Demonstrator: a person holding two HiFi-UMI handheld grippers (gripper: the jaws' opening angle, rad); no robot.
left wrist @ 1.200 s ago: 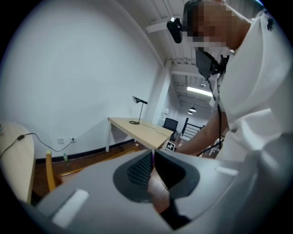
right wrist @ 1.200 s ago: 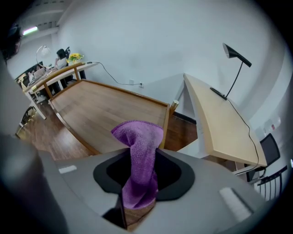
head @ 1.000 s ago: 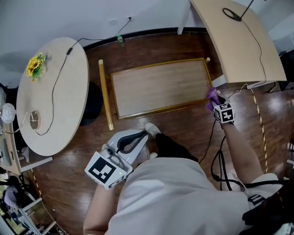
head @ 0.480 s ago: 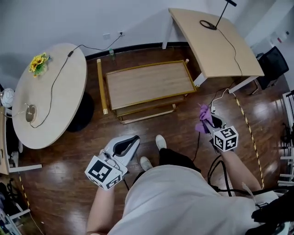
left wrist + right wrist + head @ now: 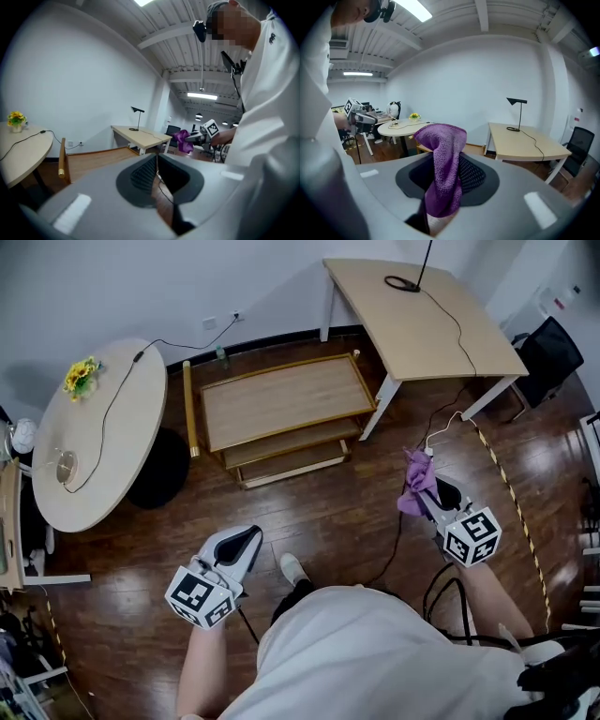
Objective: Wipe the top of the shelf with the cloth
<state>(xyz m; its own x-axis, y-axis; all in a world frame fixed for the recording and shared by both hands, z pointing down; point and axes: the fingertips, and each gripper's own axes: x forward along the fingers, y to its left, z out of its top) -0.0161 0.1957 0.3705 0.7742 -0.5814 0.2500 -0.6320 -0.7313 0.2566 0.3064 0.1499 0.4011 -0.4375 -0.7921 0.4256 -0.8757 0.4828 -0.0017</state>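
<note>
The low wooden shelf [image 5: 281, 401] stands on the dark floor ahead of me, its top bare; in the left gripper view the shelf [image 5: 93, 159] shows beyond the jaws. My right gripper [image 5: 433, 495] is held well in front of the shelf's right end, over the floor, shut on the purple cloth [image 5: 417, 486]. The cloth [image 5: 443, 173] hangs folded over the right gripper [image 5: 445, 161] between its jaws. My left gripper [image 5: 239, 545] hovers over the floor near my foot, far from the shelf. The left gripper [image 5: 156, 157] has its jaws together with nothing between them.
A round table [image 5: 94, 442] with a sunflower [image 5: 80, 374] and a cable stands at the left. A rectangular desk [image 5: 422, 320] with a lamp base stands at the back right. A black chair [image 5: 548, 348] is at the far right. Cables [image 5: 441, 437] trail across the floor.
I have stepped back from the shelf. The right gripper with the cloth left the shelf's right end and now hangs over the floor. The left gripper drew back too.
</note>
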